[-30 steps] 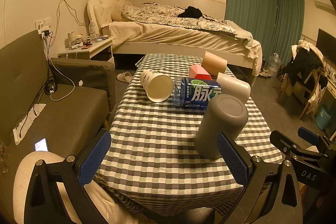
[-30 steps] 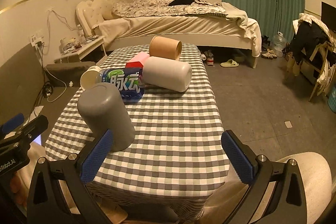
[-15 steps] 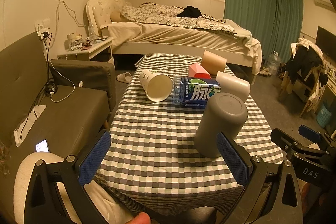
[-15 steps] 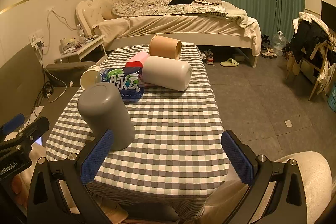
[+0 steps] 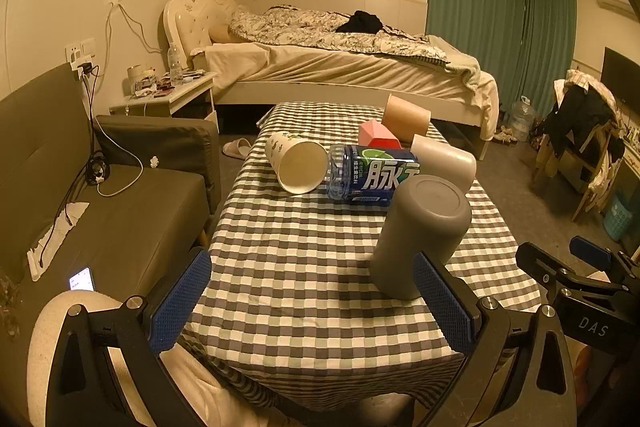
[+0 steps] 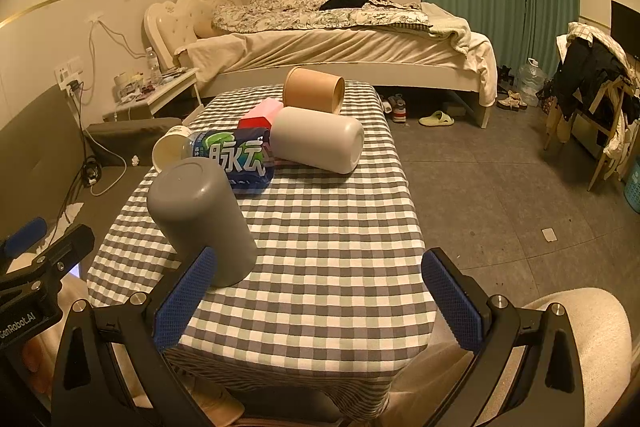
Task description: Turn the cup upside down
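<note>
- The grey cup (image 5: 420, 235) stands mouth-down on the checked table (image 5: 304, 267), closed base up, so by my reading it is already flipped; its long axis runs near vertical, the fisheye making it seem to lean.
- It sits just ahead of the left gripper (image 5: 312, 299), touching or just behind that gripper's right finger in the view, and ahead-left of the right gripper (image 6: 316, 303), just beyond its left finger; neither gripper straddles it, and both look about equally near.
- Both grippers are spread wide and hold nothing.
- Farther ahead of both grippers, other containers lie on their sides: a white paper cup (image 5: 296, 167), its mouth facing the left gripper and showing nothing inside; a labelled water bottle (image 5: 368, 175) touching it; a cream cup (image 6: 320, 139); a tan cup (image 6: 314, 89) farthest away; whether the last two hold anything is hidden.
- A pink box (image 6: 260, 115) sits between the bottle and the tan cup.
- If another cup is next, I judge the cream one lies nearer the right gripper.
</note>
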